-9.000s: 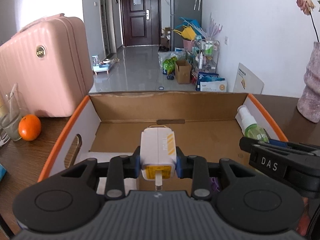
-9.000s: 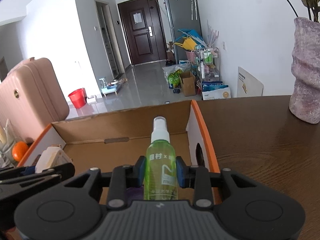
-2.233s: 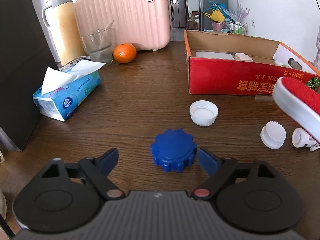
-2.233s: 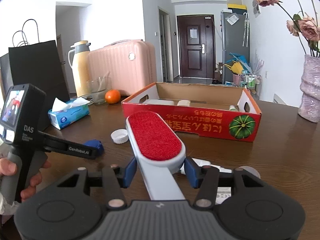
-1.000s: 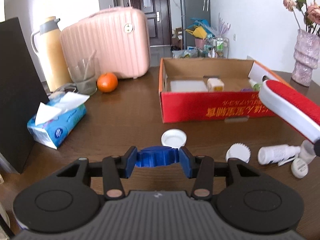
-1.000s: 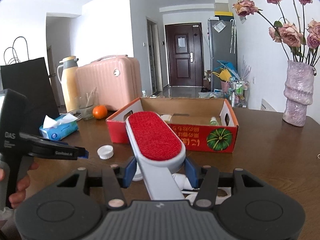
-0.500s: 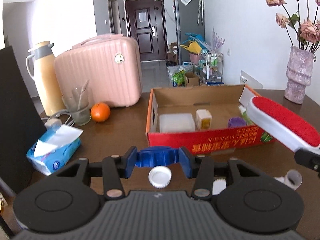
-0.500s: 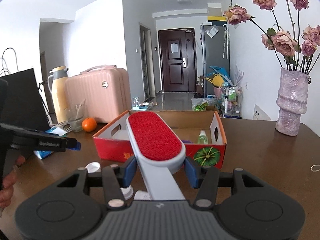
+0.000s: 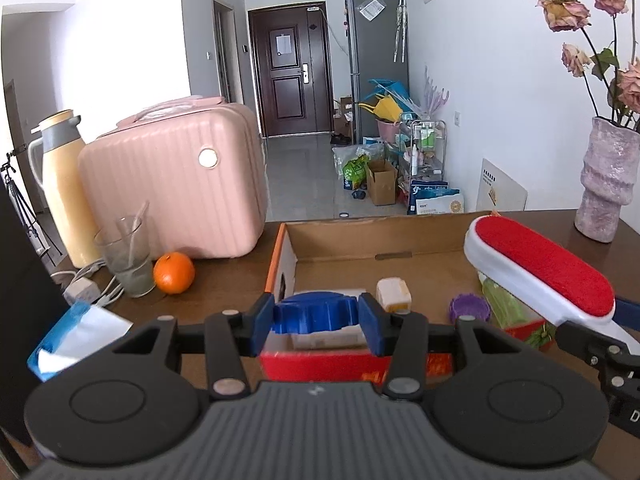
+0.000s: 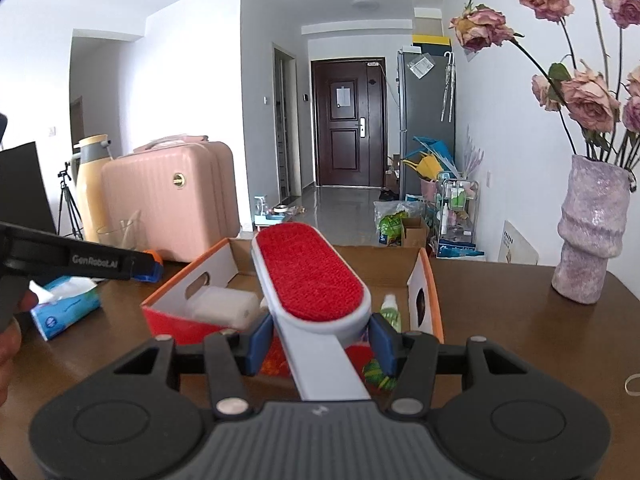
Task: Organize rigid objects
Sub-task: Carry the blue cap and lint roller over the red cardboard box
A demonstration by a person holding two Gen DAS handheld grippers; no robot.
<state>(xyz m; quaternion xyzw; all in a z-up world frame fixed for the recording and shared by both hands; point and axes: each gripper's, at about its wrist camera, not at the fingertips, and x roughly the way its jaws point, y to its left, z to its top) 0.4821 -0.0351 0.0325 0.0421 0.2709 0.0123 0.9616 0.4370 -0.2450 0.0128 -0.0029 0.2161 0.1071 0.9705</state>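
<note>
My left gripper [image 9: 318, 320] is shut on a blue ridged lid [image 9: 318, 314] and holds it above the near left part of the open red cardboard box [image 9: 360, 248]. My right gripper [image 10: 318, 332] is shut on a white lint brush with a red pad [image 10: 310, 280], held over the box [image 10: 184, 284]; the brush also shows in the left wrist view [image 9: 540, 272]. Inside the box lie a white case [image 10: 224, 306], a small cream charger [image 9: 393, 294], a purple lid [image 9: 469, 307] and a green spray bottle [image 10: 390, 312].
On the dark wooden table [image 10: 520, 320] stand a pink suitcase [image 9: 176, 184], a yellow thermos [image 9: 66, 184], a glass [image 9: 130, 264], an orange [image 9: 174, 273], a blue tissue pack [image 10: 64, 308] and a purple vase of roses [image 10: 592, 232]. A rubber band [image 10: 632, 382] lies at right.
Both grippers have moved forward and up toward the box with their loads. The box now fills more of both views, and the loose caps on the table have dropped out of sight.
</note>
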